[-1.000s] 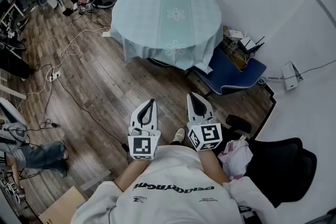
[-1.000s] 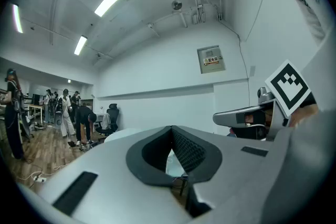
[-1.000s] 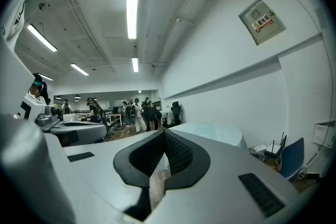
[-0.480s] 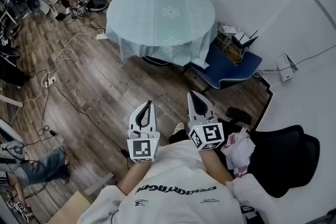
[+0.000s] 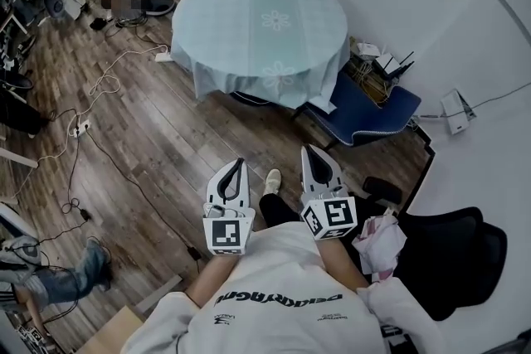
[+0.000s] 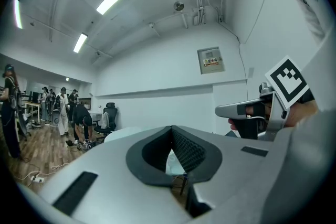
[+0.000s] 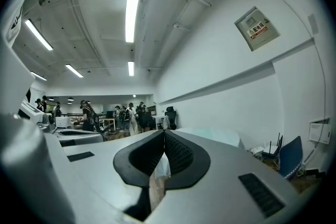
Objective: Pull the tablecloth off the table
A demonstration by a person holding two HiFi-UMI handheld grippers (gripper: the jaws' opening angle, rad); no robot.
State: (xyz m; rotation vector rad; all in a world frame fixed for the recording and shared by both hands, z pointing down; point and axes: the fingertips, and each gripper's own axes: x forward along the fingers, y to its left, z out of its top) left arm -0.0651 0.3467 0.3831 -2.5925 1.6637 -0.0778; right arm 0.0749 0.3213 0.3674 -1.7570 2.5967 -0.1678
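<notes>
Stepping forward, our shoe (image 5: 272, 180) had come up between the grippers since a second earlier. We held the left gripper (image 5: 238, 166) and right gripper (image 5: 309, 152) level, jaws closed together on nothing. The tablecloth (image 5: 261, 21) covered the round table straight ahead, well apart from both. Its near edge faced us, marginally closer to the right gripper.

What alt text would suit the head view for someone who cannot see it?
Seen from above, a person holds a shut left gripper and right gripper above a wooden floor, well short of a pale blue tablecloth spread round, edges hanging. A blue chair stands beside it.
</notes>
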